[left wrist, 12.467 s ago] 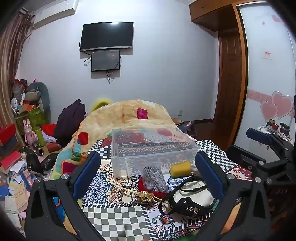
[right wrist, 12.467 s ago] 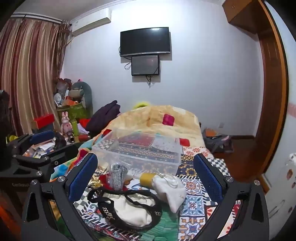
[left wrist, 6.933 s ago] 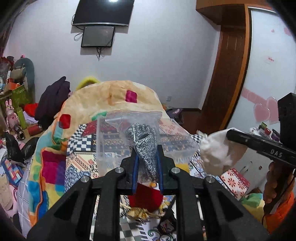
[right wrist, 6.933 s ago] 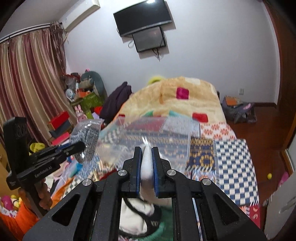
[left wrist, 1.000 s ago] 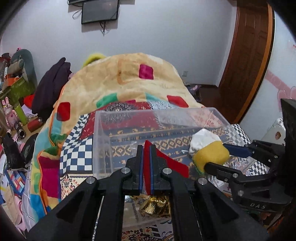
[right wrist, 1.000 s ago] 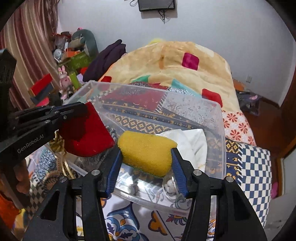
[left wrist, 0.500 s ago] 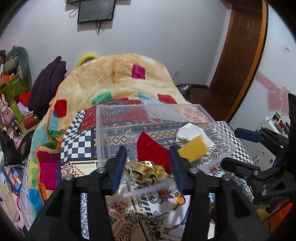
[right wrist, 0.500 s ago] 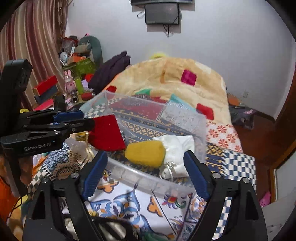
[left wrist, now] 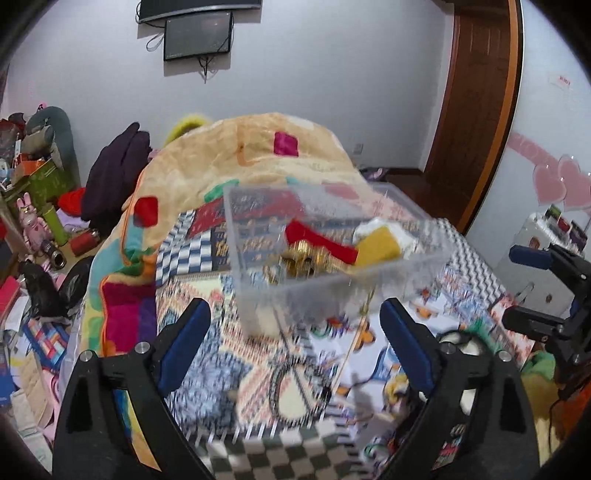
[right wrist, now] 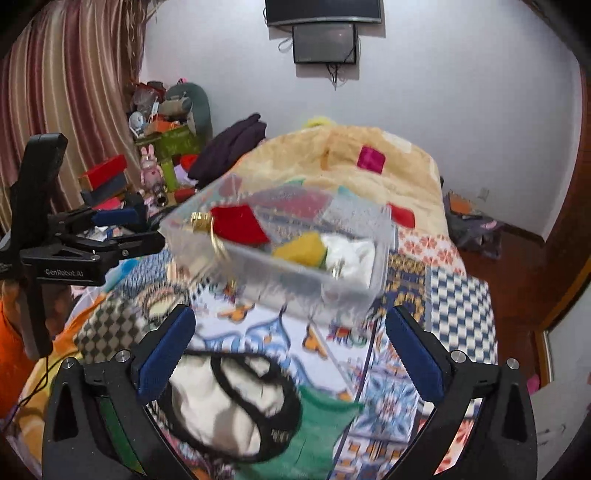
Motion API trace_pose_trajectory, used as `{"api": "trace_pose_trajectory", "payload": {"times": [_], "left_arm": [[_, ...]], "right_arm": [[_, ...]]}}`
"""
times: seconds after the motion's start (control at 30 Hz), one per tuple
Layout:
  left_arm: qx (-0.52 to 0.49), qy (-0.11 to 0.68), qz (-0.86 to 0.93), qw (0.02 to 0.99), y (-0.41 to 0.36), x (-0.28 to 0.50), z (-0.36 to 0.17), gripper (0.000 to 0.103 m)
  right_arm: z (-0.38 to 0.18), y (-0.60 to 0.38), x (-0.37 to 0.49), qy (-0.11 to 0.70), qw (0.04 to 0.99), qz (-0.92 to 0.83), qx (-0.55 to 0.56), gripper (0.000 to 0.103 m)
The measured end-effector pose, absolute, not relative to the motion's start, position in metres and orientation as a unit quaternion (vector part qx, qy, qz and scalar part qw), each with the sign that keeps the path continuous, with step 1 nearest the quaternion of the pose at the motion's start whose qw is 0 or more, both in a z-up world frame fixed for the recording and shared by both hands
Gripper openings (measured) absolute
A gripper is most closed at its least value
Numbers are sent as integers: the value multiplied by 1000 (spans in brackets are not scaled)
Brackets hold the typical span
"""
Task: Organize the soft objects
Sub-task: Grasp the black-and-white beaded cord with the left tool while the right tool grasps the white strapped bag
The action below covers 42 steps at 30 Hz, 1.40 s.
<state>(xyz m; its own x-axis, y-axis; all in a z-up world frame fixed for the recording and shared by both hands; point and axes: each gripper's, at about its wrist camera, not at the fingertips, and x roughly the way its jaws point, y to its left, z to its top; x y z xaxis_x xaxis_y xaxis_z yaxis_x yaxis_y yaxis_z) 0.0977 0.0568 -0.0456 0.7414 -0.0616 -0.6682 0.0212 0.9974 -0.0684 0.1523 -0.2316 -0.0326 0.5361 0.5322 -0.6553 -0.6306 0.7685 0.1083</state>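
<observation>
Left wrist view: a bed covered by a patterned patchwork bedspread (left wrist: 207,258) fills the room, with a wall-mounted black television (left wrist: 199,33) and a brown wooden door (left wrist: 476,110) behind. A clear plastic storage box (left wrist: 325,284) sits on the bed, holding a red cloth (left wrist: 317,240), a yellow sponge (left wrist: 376,247) and a white cloth (right wrist: 351,251). The left hand-held gripper (left wrist: 295,343) is spread wide and empty. The right hand-held gripper (right wrist: 288,350) is likewise wide and empty. Striped curtains (right wrist: 66,92) hang left. The left unit reads "GenRobot.AI".
</observation>
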Motion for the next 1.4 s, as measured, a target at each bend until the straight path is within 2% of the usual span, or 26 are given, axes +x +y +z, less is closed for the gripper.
{"api": "trace_pose_trajectory", "payload": {"times": [0.17, 0.27, 0.33, 0.37, 0.43, 0.47, 0.53, 0.57, 0.63, 0.7, 0.73, 1.0, 1.4], "left_arm": [[-34, 386, -12, 922, 60, 86, -73, 94], [-21, 386, 6, 922, 60, 80, -87, 88], [-10, 396, 8, 918, 59, 79, -97, 74], [-9, 401, 7, 916, 59, 81, -100, 71], [-14, 410, 6, 912, 61, 81, -108, 60], [-18, 414, 4, 910, 63, 82, -112, 57], [-31, 424, 1, 905, 66, 83, -118, 44], [-31, 419, 5, 908, 66, 83, -118, 43], [-30, 418, 3, 908, 66, 83, -118, 27], [-32, 419, -3, 907, 65, 83, -118, 12], [-34, 419, -5, 907, 65, 83, -118, 8], [-34, 398, -10, 917, 63, 76, -108, 5], [-3, 315, -26, 949, 49, 59, -46, 5]], "right_arm": [[-56, -231, 139, 376, 858, 341, -77, 101], [-69, -227, 135, 396, 845, 349, -84, 87], [-76, -226, 135, 408, 837, 354, -85, 75], [-81, -223, 137, 417, 831, 357, -86, 72], [-87, -221, 135, 428, 825, 359, -87, 56], [-89, -220, 136, 432, 823, 358, -89, 53], [-92, -220, 136, 433, 823, 355, -90, 43], [-93, -222, 136, 434, 823, 355, -88, 39], [-93, -224, 137, 434, 824, 354, -84, 28], [-92, -226, 136, 430, 828, 351, -81, 19], [-90, -226, 136, 427, 830, 349, -79, 17], [-65, -230, 131, 384, 850, 355, -66, 13], [-13, -235, 140, 307, 885, 347, -42, 13]]}}
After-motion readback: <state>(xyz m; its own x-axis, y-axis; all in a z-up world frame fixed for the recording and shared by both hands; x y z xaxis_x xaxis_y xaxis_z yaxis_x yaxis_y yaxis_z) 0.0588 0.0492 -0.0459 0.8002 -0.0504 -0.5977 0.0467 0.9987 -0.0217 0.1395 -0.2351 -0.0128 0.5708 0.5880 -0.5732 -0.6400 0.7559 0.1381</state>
